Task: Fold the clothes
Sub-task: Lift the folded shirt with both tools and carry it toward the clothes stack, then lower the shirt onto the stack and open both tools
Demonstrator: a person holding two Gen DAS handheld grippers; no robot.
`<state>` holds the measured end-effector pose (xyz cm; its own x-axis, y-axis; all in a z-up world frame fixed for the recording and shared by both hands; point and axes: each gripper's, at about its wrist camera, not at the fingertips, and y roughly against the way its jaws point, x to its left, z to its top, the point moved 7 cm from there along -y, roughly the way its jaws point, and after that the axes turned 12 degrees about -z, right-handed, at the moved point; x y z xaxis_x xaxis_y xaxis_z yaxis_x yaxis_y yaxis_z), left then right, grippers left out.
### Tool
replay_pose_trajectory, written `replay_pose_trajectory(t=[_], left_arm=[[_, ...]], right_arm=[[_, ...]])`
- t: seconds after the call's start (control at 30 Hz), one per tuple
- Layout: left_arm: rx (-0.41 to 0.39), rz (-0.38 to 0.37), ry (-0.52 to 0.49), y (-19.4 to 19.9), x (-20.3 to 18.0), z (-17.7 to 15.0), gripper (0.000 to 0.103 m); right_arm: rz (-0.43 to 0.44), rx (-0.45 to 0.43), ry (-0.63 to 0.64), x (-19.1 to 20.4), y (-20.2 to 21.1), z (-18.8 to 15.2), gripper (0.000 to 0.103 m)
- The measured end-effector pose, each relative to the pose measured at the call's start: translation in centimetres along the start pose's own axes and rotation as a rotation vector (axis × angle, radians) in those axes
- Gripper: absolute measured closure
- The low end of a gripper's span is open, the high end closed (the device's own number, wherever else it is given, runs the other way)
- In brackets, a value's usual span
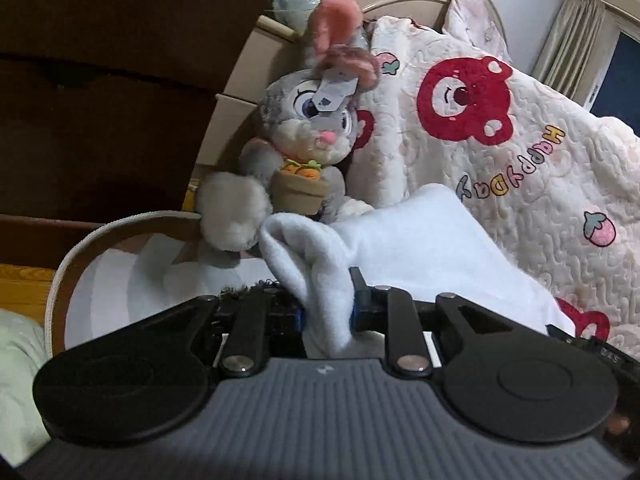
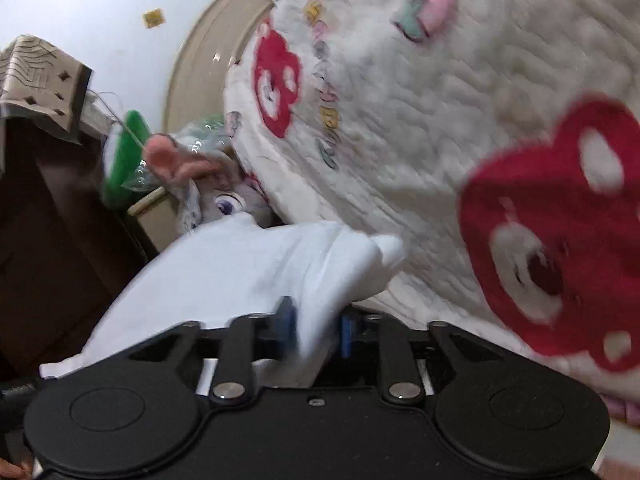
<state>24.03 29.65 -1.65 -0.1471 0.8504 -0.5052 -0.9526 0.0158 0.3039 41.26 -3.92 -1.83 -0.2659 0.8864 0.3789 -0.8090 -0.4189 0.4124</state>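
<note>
Both grippers, left gripper [image 1: 328, 312] and right gripper [image 2: 316, 328], pinch white cloth [image 1: 420, 240] | lifted over quilt [image 1: 520, 160] | folding barely begun, no fold visible

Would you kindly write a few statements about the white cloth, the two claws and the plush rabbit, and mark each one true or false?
1. The left claw grips a fold of the white cloth. True.
2. The right claw is empty. False: the white cloth is bunched between its blue pads.
3. The plush rabbit holds a pot of carrots. True.
4. The quilt behind the cloth is plain blue. False: it is cream with red bear faces and coloured letters.
5. A paper tag hangs over the rabbit's forehead. True.
</note>
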Motion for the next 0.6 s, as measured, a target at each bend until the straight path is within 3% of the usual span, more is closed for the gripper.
replay_pose_trajectory(t=[0.1, 0.17, 0.3, 0.37, 0.47, 0.6], left_arm=[[0.031, 0.002, -0.051, 0.0, -0.2, 0.0, 0.08], [0.069, 0.015, -0.075, 0.1, -0.5, 0.3, 0.078], [0.08, 0.098, -0.256, 2.0, -1.7, 1.9, 0.066], [0.033, 0.157, -0.321, 3.8, -1.8, 3.4, 0.068], [-0.003, 0.13, -0.35, 5.7, -2.5, 5.8, 0.068], [0.114, -0.036, -0.374, 3.4, -5.7, 6.4, 0.069]], right_arm=[[-0.041, -0.026, -0.028, -0.7, 1.0, -0.5, 0.053], [-0.083, -0.057, 0.024, -0.1, 2.2, -0.2, 0.055], [-0.174, -0.197, 0.139, 1.3, 6.6, 0.7, 0.054], [-0.129, -0.235, 0.201, 2.7, 8.3, 0.9, 0.054], [0.004, -0.193, 0.289, 5.2, 8.8, 0.6, 0.054], [0.107, -0.061, 0.371, 7.9, 6.6, -1.6, 0.054]])
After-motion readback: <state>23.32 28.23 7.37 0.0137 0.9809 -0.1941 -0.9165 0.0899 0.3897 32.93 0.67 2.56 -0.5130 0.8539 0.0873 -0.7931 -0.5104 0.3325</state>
